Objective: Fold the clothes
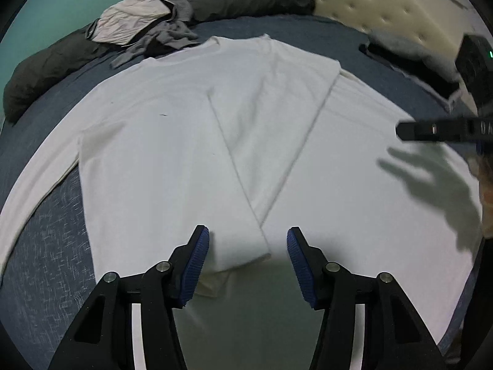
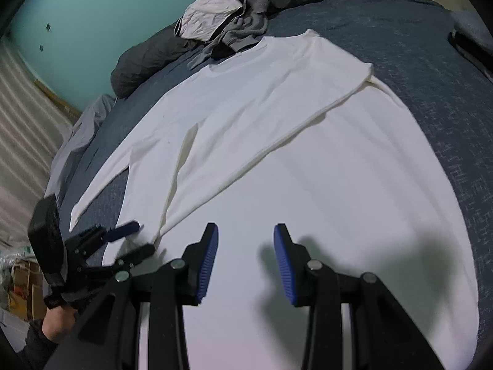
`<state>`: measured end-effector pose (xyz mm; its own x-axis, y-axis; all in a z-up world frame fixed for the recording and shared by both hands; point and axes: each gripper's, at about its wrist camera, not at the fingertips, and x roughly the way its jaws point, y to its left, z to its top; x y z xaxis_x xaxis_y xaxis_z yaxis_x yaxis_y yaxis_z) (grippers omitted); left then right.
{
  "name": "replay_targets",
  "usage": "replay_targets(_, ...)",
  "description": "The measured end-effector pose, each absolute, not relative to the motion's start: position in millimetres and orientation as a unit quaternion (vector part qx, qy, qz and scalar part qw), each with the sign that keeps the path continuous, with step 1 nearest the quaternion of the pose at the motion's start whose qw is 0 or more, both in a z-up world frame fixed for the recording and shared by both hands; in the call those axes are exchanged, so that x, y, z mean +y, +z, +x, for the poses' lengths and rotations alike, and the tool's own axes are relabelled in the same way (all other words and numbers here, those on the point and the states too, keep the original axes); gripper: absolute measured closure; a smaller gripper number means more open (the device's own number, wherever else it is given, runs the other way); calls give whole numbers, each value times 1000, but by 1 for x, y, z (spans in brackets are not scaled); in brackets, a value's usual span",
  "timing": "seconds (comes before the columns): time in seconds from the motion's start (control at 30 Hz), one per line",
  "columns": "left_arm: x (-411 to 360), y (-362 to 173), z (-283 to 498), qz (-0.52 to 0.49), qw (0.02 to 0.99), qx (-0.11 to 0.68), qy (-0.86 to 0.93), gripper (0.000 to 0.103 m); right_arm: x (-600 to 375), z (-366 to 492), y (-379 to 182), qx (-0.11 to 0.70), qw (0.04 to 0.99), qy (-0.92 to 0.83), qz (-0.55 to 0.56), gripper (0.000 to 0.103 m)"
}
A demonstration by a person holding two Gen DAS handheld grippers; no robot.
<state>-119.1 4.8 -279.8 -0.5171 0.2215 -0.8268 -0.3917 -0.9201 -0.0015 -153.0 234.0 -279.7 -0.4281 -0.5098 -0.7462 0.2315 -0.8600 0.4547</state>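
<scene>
- The left tongs (image 1: 248, 259) are seen nearest in the left wrist view, standing apart with nothing between the blue pads; they hang over the near hem of the white long-sleeved shirt (image 1: 191, 141), right where the cuff of the folded-in sleeve (image 1: 265, 141) ends.
- The right tongs (image 2: 246, 256) are likewise held apart and empty, poised above the bare lower body of the shirt toward the near edge of the bed (image 2: 431, 98).
- The shirt is spread flat across the middle of the blue bed cover, collar toward the far side; one sleeve is laid diagonally over the body, while the other sleeve (image 2: 98, 182) is stretched out toward the bed's left edge, not yet folded in.
- A risk is judged here: if the hem is pinched through only the top layer, the folded sleeve could be dragged out of line and the fold undone.
- A second risk is judged: with the tongs closed unevenly on each side, the hem could be lifted skewed, leaving a crooked crease.
- Further off, a heap of grey and pale clothes (image 1: 138, 30) is lying just beyond the collar; a far fold carried too long could be caught on it.
- A dark rolled blanket (image 1: 246, 0) is seen along the far edge.
</scene>
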Motion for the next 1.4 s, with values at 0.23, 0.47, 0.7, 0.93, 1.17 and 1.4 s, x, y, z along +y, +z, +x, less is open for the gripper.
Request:
replay_targets(0.23, -1, -288, -121, -468, 172, 106, 860, 98, 239, -154, -280, -158, 219, -831, 487, 66)
replay_targets(0.47, -64, -258, -121, -443, 170, -38, 879, 100, 238, -153, -279, -160, 222, -829, 488, 66)
replay_targets(0.7, -133, -262, -127, -440, 119, -140, 879, 100, 233, -155, -280, -161, 223, -826, 493, 66)
replay_targets(0.93, -150, -279, -135, -455, 98, -158, 871, 100, 247, -163, -277, -195, 216, -821, 491, 66)
replay_targets(1.17, -162, -277, -131, -453, 69, -158, 875, 99, 269, -181, -270, -164, 193, -836, 487, 66)
replay_targets(1.4, -139, -274, -138, -447, 107, -148, 876, 82, 306, -241, -280, -66, 116, -846, 516, 65)
